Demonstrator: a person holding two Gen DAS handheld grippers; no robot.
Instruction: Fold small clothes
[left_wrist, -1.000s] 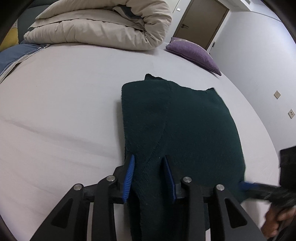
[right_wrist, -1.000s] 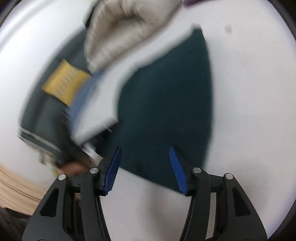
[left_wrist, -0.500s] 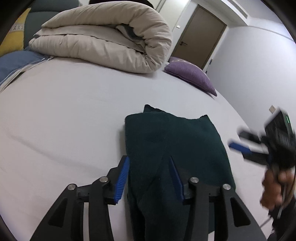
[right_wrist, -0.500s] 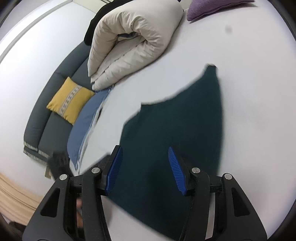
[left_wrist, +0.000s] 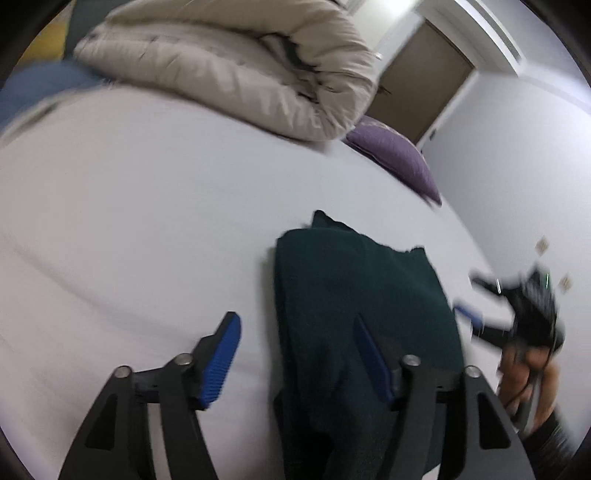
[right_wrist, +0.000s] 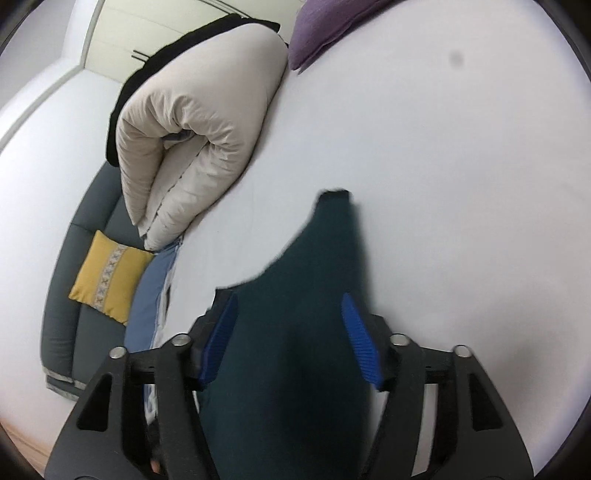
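A dark green garment (left_wrist: 354, 295) lies folded on the white bed (left_wrist: 129, 229). My left gripper (left_wrist: 299, 350) is open above its near left edge, holding nothing. My right gripper (right_wrist: 291, 332) is open too, hovering over the garment (right_wrist: 317, 280) without gripping it. In the left wrist view the right gripper (left_wrist: 480, 302) appears blurred at the garment's right side, held by a hand.
A rolled beige duvet (left_wrist: 229, 62) and a purple pillow (left_wrist: 391, 155) lie at the far end of the bed. A grey sofa with a yellow cushion (right_wrist: 107, 277) and a blue cloth (right_wrist: 151, 295) are beside the bed. A brown door (left_wrist: 417, 81) is behind.
My left gripper has opened wider and let go of the garment's edge, shifting left. My right gripper has swung over the garment, staying open. Both views tilted upward.
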